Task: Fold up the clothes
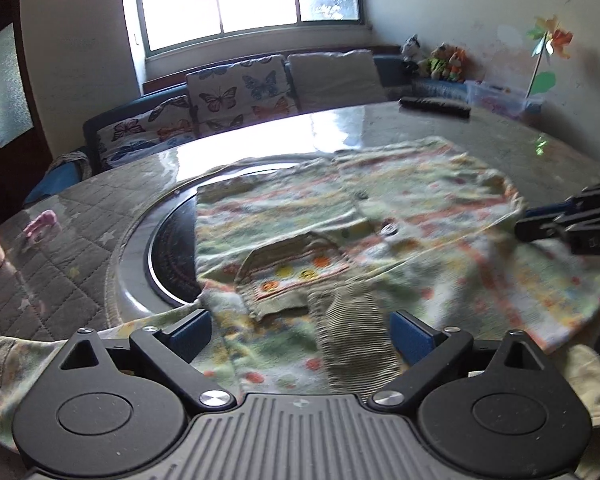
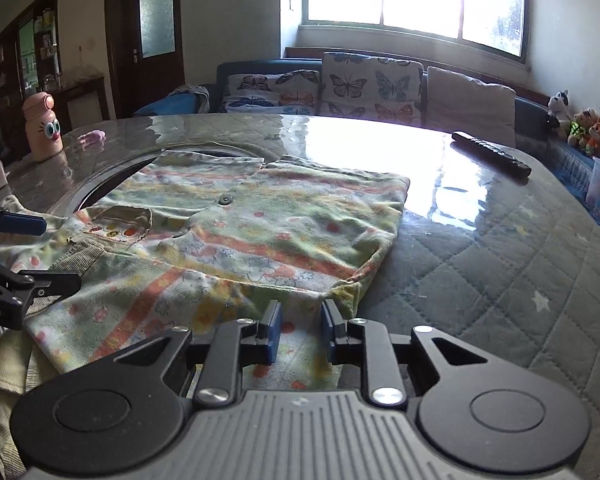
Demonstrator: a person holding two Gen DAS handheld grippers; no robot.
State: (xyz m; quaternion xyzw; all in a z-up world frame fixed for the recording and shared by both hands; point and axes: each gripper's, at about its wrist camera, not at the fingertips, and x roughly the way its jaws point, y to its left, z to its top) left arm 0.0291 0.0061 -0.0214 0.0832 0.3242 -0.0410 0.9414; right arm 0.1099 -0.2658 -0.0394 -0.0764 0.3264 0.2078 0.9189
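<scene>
A child's shirt [image 1: 380, 208] [image 2: 260, 216] in green, orange and white print lies spread on the table, with a button, a pocket patch and an olive ribbed band [image 1: 352, 320]. My left gripper [image 1: 300, 332] stands wide open just above the ribbed band at the shirt's near edge, and its pads touch nothing. It also shows at the left of the right wrist view as the left gripper [image 2: 48, 252]. My right gripper [image 2: 302, 326] hovers over the shirt's near right corner, its jaws a narrow gap apart with cloth lying under them, not pinched. In the left wrist view the right gripper [image 1: 540, 228] enters from the right.
The table [image 2: 500, 264] has a quilted cover under glass and a round black inset [image 1: 172, 256] partly under the shirt. A black remote [image 2: 492, 154] lies far right, a pink bottle [image 2: 43, 128] far left. A pale cloth [image 2: 4, 364] lies under the shirt's near edge. A sofa stands behind.
</scene>
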